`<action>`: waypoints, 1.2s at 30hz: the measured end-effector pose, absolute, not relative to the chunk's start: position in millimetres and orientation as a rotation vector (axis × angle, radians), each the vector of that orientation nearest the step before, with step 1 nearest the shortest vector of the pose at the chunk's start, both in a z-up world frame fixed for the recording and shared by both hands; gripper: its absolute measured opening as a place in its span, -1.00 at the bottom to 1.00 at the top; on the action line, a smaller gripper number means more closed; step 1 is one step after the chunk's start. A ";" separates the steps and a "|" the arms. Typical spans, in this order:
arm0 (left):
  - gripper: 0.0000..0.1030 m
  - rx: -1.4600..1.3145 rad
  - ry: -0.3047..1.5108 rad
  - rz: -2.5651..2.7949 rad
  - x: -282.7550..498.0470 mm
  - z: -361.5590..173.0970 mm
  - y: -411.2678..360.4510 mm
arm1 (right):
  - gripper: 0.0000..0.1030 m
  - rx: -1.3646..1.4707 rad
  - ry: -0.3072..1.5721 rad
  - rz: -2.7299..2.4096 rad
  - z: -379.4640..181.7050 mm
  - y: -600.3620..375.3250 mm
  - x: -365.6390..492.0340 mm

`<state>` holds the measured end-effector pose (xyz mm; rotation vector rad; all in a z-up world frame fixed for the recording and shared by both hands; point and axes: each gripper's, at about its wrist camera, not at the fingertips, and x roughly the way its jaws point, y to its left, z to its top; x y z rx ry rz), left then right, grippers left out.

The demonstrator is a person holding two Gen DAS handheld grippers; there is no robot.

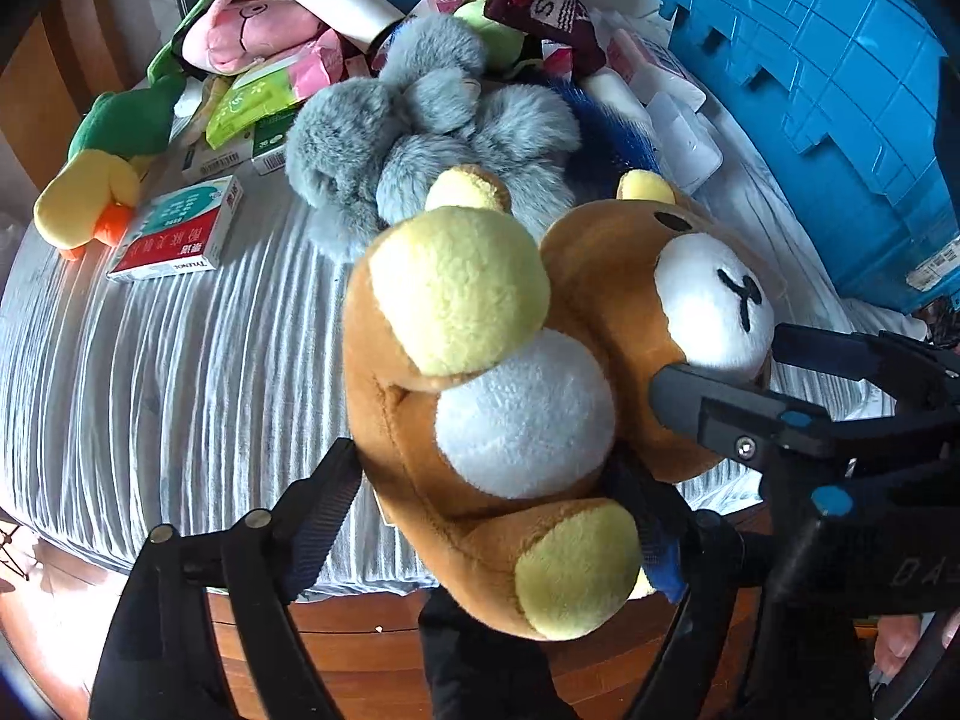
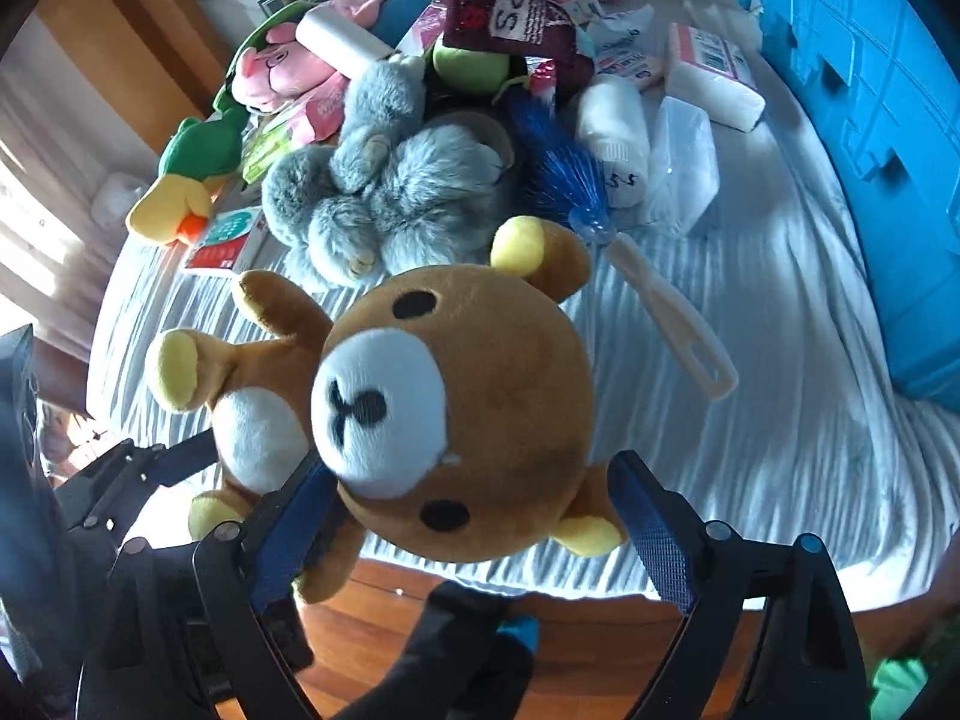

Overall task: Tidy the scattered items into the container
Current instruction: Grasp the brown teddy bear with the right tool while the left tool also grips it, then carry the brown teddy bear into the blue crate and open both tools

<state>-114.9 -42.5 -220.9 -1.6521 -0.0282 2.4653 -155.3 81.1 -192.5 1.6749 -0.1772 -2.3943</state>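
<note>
A brown plush bear (image 1: 516, 396) with a white belly and yellow paws hangs above the front edge of the striped bed. My left gripper (image 1: 498, 510) is shut on the bear's body, one finger on each side. My right gripper (image 2: 480, 510) is shut on the bear's head (image 2: 468, 420); it also shows in the left wrist view (image 1: 750, 372) at the bear's muzzle. The blue plastic container (image 1: 840, 90) lies on the bed at the right, also in the right wrist view (image 2: 870, 120).
A pile of items lies at the bed's far end: grey fluffy plush (image 1: 420, 138), pink pig plush (image 1: 246, 30), green and yellow duck plush (image 1: 102, 174), red and white medicine box (image 1: 180, 228), blue brush with white handle (image 2: 660, 294), white packets (image 2: 714, 78). Wooden floor shows below.
</note>
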 end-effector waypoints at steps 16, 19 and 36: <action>0.40 -1.615 -0.055 2.429 -123.2 -219.3 -49.1 | 0.59 1.684 -0.258 -2.368 -202.4 75.8 -166.1; 0.40 -1.546 -0.039 2.478 -121.7 -198.8 -54.0 | 0.58 1.617 -0.262 -2.401 -186.6 73.9 -162.1; 0.41 -1.110 0.056 2.636 -187.3 -52.0 -44.8 | 0.59 1.229 -0.193 -2.642 -38.0 88.5 -206.8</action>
